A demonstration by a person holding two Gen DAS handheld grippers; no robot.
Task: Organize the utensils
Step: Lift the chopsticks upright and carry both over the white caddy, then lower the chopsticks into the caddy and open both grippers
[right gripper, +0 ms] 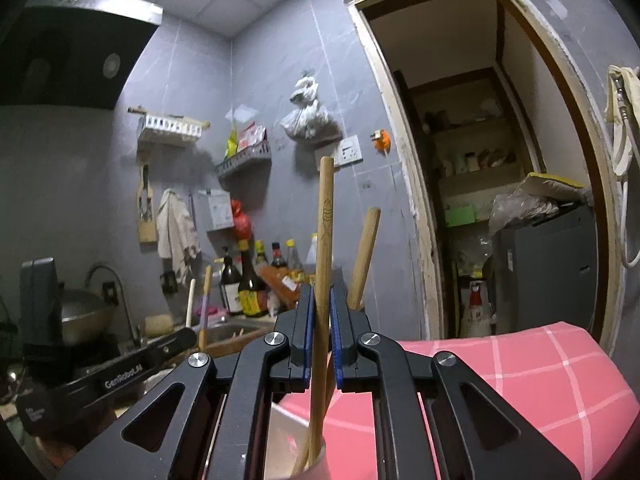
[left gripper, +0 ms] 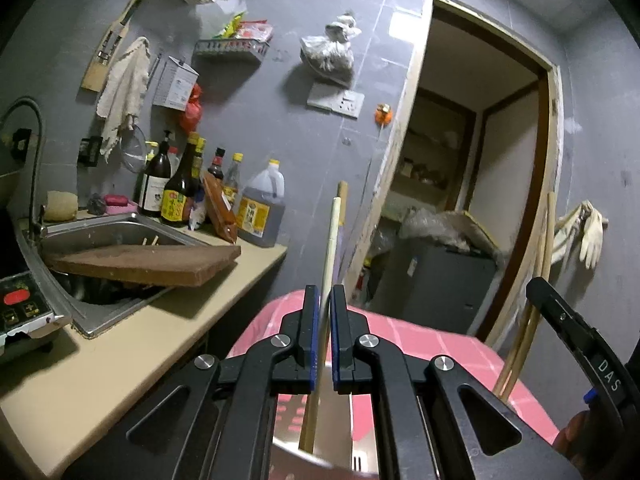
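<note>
My left gripper (left gripper: 325,300) is shut on a thin pale chopstick (left gripper: 331,240) that stands upright, its lower end in a shiny metal holder (left gripper: 320,440) below the jaws. A second stick (left gripper: 342,208) rises just behind it. My right gripper (right gripper: 322,300) is shut on a brown wooden handle (right gripper: 325,216) that stands in a pale cup (right gripper: 316,464). Another wooden handle (right gripper: 366,248) leans to its right, outside the jaws. The right gripper's side (left gripper: 568,320) shows in the left wrist view, with long wooden sticks (left gripper: 536,280) beside it.
A pink checked cloth (right gripper: 540,380) covers the surface under both grippers. To the left is a beige counter (left gripper: 120,340) with a sink (left gripper: 100,240), a wooden cutting board (left gripper: 152,264) across it and several sauce bottles (left gripper: 180,188). An open doorway (right gripper: 480,160) is on the right.
</note>
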